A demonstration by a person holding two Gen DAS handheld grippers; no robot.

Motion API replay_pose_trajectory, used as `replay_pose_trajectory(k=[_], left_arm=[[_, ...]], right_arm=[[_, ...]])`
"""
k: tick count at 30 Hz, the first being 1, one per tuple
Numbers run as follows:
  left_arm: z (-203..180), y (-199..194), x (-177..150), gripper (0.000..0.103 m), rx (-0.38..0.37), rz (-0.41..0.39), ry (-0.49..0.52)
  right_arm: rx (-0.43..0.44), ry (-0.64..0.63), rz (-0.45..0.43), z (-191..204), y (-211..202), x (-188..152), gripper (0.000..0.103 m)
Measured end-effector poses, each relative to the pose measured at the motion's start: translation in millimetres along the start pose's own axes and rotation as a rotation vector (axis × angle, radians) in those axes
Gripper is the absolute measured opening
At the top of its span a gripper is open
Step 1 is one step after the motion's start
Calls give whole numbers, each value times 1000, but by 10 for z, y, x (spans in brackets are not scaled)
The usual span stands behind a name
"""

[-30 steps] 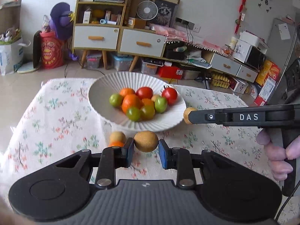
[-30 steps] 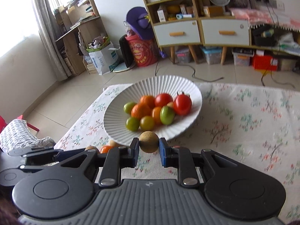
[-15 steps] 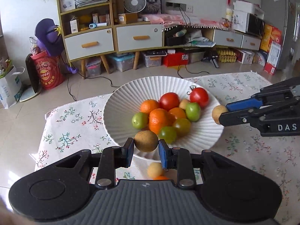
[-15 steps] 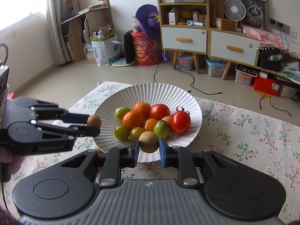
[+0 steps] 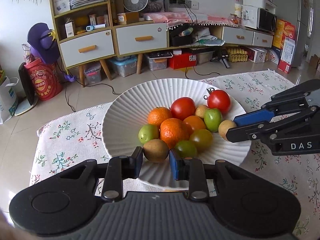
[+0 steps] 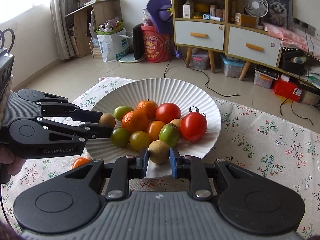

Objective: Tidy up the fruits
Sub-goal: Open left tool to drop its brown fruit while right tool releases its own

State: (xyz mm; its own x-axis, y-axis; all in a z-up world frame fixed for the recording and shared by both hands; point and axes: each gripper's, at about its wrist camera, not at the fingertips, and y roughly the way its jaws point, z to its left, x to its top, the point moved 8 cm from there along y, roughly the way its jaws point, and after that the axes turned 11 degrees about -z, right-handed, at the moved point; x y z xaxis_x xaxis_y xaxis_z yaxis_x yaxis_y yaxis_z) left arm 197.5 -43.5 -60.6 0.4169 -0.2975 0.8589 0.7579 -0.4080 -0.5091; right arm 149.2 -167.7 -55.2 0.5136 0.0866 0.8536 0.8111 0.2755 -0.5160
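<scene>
Now each gripper pinches one small round tan-brown fruit with a dull, rough skin. The left gripper has its blue pads pressed on a longan over the near edge of the plate, just beside a green tomato. The right gripper clamps a second longan over the plate's near rim from the other side; in the left view it shows as a paler ball at the plate's right edge. Being near-spherical, neither fruit shows a long axis or a pointing end.

Piled in the white ribbed plate are two mandarins, two red tomatoes, green ones and a yellowish-green one. On the floral cloth an orange tomato lies beside the plate.

Readable writing: "DAS" on the right gripper's side, "GenRobot.AI" on the left gripper's side, and "5009" on a box on the shelf.
</scene>
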Motion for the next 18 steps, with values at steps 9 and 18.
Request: replay_pose_trajectory(k=[9,18], left_arm=[[39,-126,57,56,12,-10,-41],[70,-379,-66,87,25,44,-136]], right_arm=[[9,22,-5,-7,-103,39,42],[-8,68,10,12,-234,8,73]])
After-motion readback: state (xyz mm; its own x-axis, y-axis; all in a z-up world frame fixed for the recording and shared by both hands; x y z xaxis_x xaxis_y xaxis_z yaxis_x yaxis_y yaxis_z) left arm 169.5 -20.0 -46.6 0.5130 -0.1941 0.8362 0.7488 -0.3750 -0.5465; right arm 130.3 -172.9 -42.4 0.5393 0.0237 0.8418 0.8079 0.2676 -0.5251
